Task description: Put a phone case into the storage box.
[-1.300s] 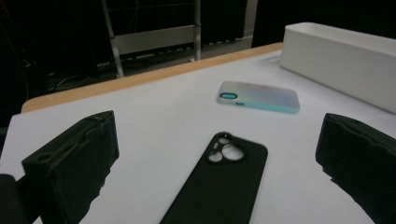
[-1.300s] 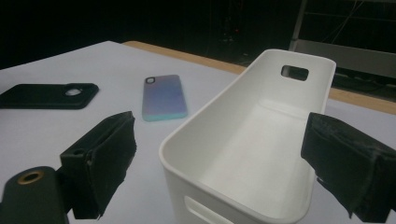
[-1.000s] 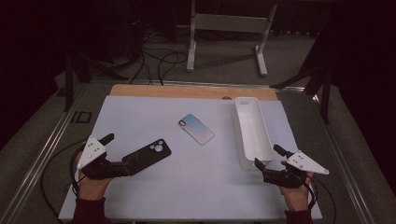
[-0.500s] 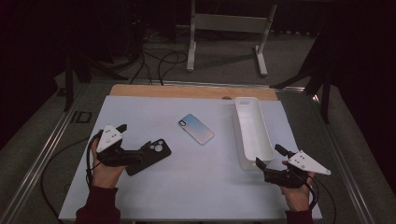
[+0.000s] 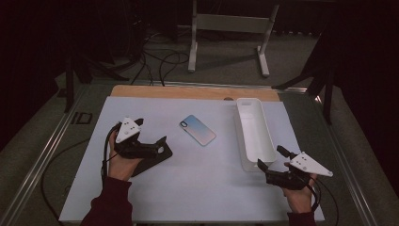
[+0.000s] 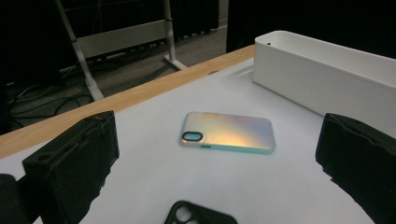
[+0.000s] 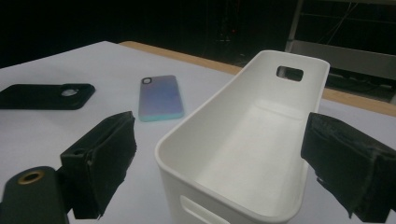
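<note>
An iridescent phone case [image 5: 197, 130] lies flat, camera hole up, in the middle of the white mat; it is also ahead in the left gripper view [image 6: 227, 132]. A black phone case [image 5: 153, 159] lies at the left, partly under my left gripper [image 5: 150, 132], which is open and holds nothing. In the left gripper view the black case [image 6: 198, 215] sits just below the open jaws. My right gripper [image 5: 272, 157] is open at the near end of the white tray [image 5: 254, 134], its jaws spread across that tray's end [image 7: 201, 121].
The white tray is long, narrow and holds nothing. A wooden strip [image 5: 188, 92] borders the mat's far edge. Beyond it are a metal stand [image 5: 226, 28] and cables on the floor. The mat [image 5: 207, 188] between the two hands is bare.
My left gripper has moved forward and to the right, over the black case and toward the iridescent one. The right gripper has barely shifted.
</note>
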A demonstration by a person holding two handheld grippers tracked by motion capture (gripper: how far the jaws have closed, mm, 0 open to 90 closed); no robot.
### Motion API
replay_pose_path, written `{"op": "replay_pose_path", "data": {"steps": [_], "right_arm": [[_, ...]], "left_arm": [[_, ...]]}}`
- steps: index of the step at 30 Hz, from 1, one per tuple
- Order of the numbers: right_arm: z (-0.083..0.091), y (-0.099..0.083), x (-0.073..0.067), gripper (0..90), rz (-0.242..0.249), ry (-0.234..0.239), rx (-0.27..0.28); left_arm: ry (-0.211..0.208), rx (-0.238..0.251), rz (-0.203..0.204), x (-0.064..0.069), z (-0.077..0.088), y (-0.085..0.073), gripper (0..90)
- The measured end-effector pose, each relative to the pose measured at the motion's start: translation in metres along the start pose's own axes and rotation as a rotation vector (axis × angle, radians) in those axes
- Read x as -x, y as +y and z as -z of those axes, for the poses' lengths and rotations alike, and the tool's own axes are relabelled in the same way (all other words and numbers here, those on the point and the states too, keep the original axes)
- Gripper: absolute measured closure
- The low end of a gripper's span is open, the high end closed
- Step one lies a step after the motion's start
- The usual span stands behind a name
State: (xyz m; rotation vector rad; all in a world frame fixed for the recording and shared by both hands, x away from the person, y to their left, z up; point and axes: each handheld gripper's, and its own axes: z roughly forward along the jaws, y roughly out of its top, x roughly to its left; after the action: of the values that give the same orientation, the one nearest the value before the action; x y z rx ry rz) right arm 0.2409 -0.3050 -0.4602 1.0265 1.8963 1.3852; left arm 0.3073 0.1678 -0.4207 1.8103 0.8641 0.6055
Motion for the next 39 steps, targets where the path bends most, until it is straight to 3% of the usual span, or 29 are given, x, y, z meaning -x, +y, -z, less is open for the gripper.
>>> {"op": "replay_pose_path", "data": {"steps": [25, 33, 39], "right_arm": [[0.0, 0.001, 0.0, 9.8, -0.004, 0.001, 0.007], [-0.001, 0.001, -0.001, 9.8, -0.001, 0.003, 0.007], [-0.001, 0.001, -0.001, 9.8, 0.0, 0.004, 0.007]], "left_arm": [[-0.04, -0.005, -0.009, 0.013, -0.056, 0.017, 0.0], [-0.07, -0.023, -0.017, 0.016, -0.075, 0.023, 0.0], [-0.125, -0.015, -0.013, 0.017, -0.087, 0.027, 0.0]]}}
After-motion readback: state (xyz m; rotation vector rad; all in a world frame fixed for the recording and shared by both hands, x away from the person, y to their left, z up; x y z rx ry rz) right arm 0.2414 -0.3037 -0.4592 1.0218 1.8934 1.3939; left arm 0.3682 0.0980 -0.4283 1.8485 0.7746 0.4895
